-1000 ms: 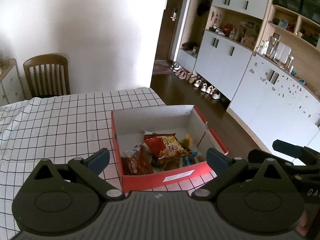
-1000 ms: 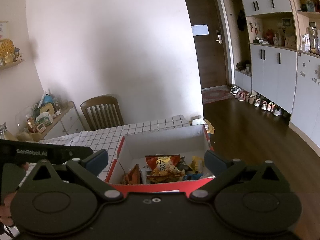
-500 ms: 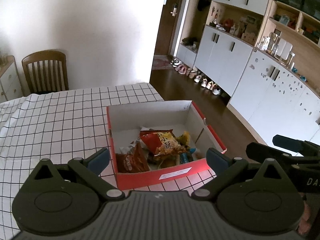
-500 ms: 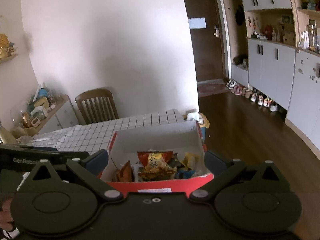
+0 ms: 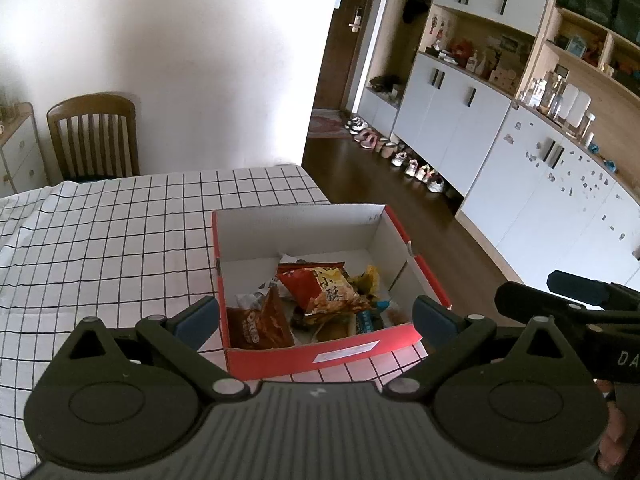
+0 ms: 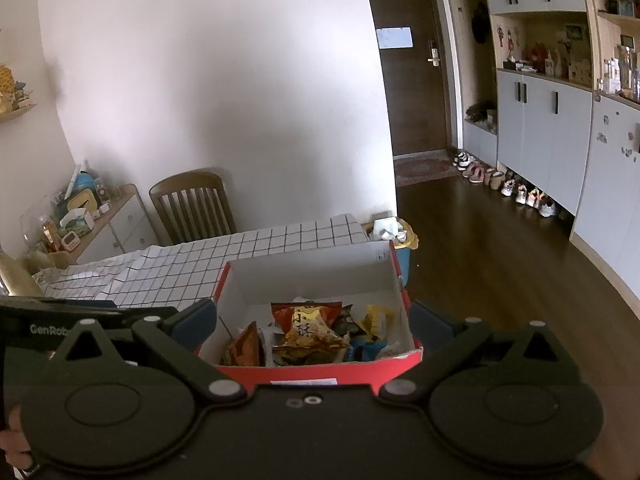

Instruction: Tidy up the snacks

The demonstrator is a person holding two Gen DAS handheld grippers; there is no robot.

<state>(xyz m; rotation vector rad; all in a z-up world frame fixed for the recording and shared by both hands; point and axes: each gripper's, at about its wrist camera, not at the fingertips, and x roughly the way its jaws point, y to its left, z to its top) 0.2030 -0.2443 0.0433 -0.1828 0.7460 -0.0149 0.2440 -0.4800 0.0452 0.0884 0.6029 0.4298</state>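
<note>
A red cardboard box (image 5: 362, 350) with a white inside sits open on the table (image 5: 120, 232), at the corner nearest the wooden floor, on a white cloth with a black grid. A white label is stuck on its near red wall. The snacks lie heaped in the near half of the box, while the far half shows bare white bottom. On top of the heap is a crinkled red and yellow chip bag (image 5: 320, 286) with printed characters on it. To its left a brown cookie packet (image 5: 256, 326) leans against the left wall. A small yellow wrapper (image 5: 370, 278) lies on the right, with a blue packet (image 5: 366, 318) below it near the front wall. Other wrappers beneath are too jumbled to tell apart.

The left gripper (image 5: 316, 314) hangs above the near edge of the box, its jaws spread wide and empty, one blue-padded finger on each side of the box front. The right gripper (image 6: 316, 320) is also above the near edge, likewise spread wide with nothing between its fingers. In the left wrist view it shows at the right edge, just beside the box.

A wooden chair (image 6: 192, 204) stands against the wall beyond the table. A row of shoes (image 5: 396, 156) lines the floor under the white cabinets (image 5: 452, 120).
</note>
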